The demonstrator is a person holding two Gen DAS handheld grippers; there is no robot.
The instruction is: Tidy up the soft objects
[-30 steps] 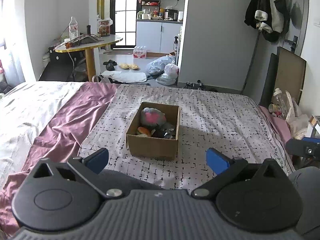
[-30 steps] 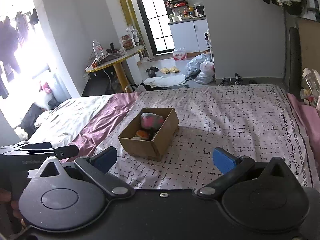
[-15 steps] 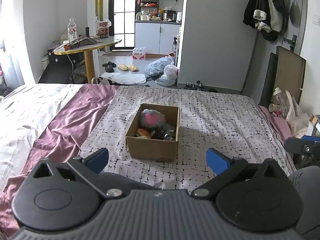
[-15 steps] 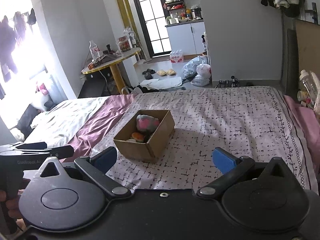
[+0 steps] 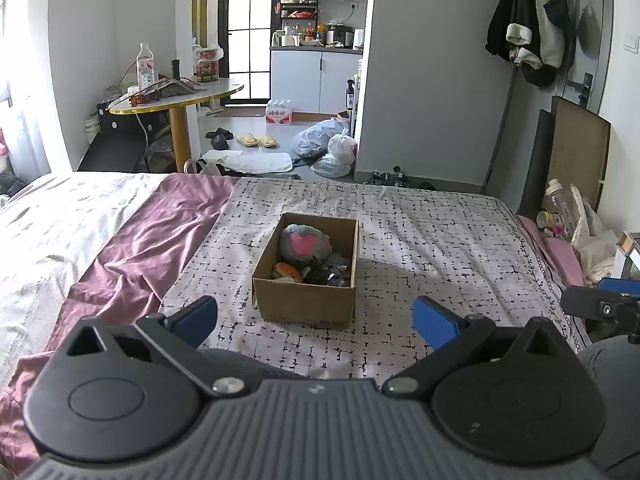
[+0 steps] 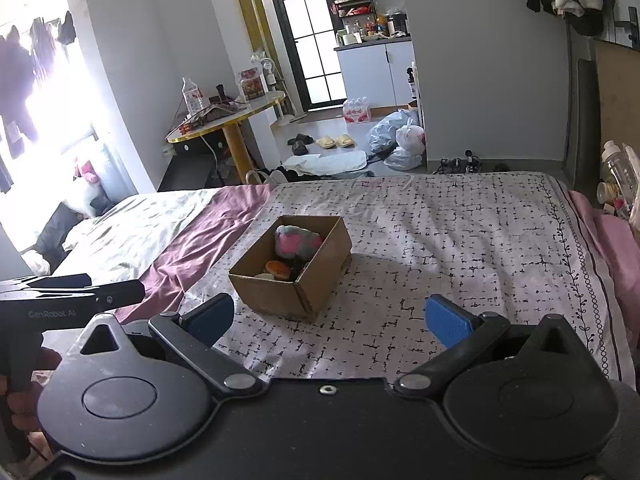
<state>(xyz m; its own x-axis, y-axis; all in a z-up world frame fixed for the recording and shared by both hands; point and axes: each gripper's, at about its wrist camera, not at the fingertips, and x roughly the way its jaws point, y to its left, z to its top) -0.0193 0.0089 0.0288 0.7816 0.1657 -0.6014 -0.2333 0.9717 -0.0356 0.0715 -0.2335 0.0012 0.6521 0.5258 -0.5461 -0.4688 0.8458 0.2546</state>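
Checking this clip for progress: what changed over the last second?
Little: both views drift slightly, nothing taken or released. The left tool and right tool stay open and empty, short of the cardboard box, which keeps its soft toys inside.

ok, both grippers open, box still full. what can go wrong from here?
Judging from this frame:
1. The cardboard box sits on a soft bed cover; pushing down could tip or slide it.
2. The grey-pink plush overlaps the orange toy; one grab may drag both.
3. The left gripper and right gripper face the same box and may collide.
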